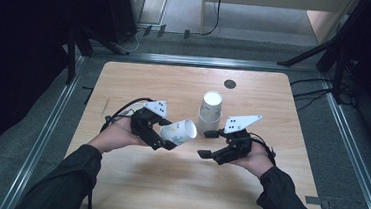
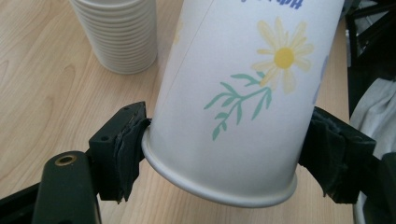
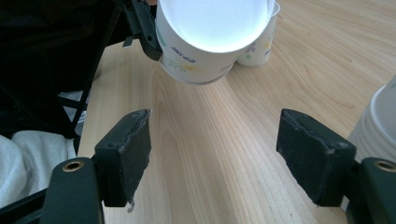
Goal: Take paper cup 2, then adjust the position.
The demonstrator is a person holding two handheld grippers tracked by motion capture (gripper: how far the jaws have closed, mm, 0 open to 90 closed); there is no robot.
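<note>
1. The left tongs (image 1: pixel 166 142) hold a paper cup (image 1: pixel 179 131) by its sides. The pads (image 2: pixel 126 144) press on the cup near its bottom rim, one on each side.
2. The cup lies on its side in the air above the tabletop (image 1: pixel 177 184). It has a yellow flower and green leaves on it.
3. The cup's flat bottom points at the left tongs' own camera. Its open mouth points toward the right tongs.
4. The right tongs (image 1: pixel 209 143) are wide open. Nothing is between the two pads (image 3: pixel 133 149), just bare wood.
5. A stack of cups (image 1: pixel 210 111) stands upside down on the tabletop. The held cup is just left of the stack and nearer to the person.
6. The right tongs are just in front of the stack, close to the held cup but not touching it.
</note>
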